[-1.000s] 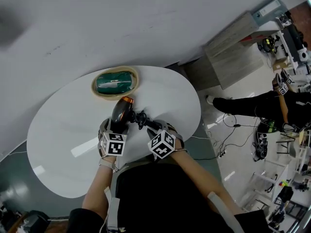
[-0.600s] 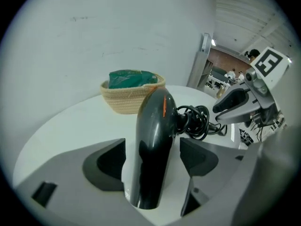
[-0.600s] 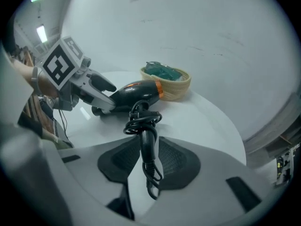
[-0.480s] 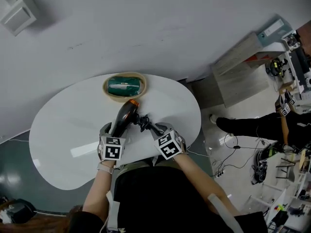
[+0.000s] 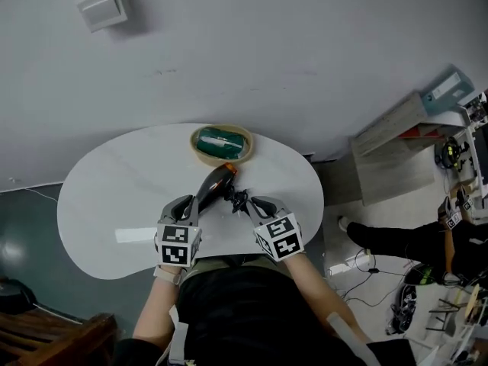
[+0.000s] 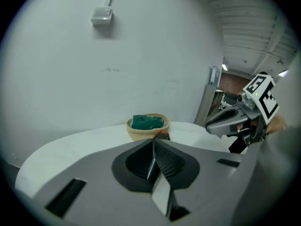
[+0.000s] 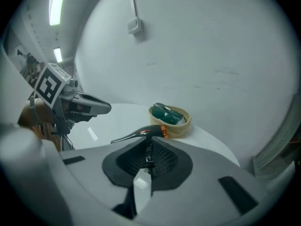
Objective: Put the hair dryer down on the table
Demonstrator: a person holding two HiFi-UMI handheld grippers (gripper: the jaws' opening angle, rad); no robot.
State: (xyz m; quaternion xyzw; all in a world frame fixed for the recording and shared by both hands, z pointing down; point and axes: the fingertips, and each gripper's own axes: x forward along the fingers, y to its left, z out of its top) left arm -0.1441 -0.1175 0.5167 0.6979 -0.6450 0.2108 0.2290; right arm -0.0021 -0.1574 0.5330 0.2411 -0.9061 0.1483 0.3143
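The hair dryer (image 5: 213, 186), dark with an orange ring at its nozzle, lies on the white oval table (image 5: 114, 197), nozzle toward the basket. My left gripper (image 5: 188, 204) hovers just behind its rear end. My right gripper (image 5: 252, 202) hovers beside its black handle (image 5: 236, 197). Both pairs of jaws have just been closing, with nothing gripped between them. In the left gripper view the pads (image 6: 164, 160) meet and only the orange ring (image 6: 161, 135) peeks over them. In the right gripper view the dryer (image 7: 141, 132) lies ahead of the nearly touching jaws.
A tan basket (image 5: 221, 144) with a green bundle sits at the table's far edge by the wall. A wooden cabinet (image 5: 404, 155) and a person's legs (image 5: 396, 239) are on the right. A small box (image 5: 101, 4) hangs on the wall. Dark wooden furniture (image 5: 61, 345) is at lower left.
Both grippers have let go of the dryer, lifted away from it and closed their jaws. The dryer stays lying on the table. The head view has tilted toward the wall.
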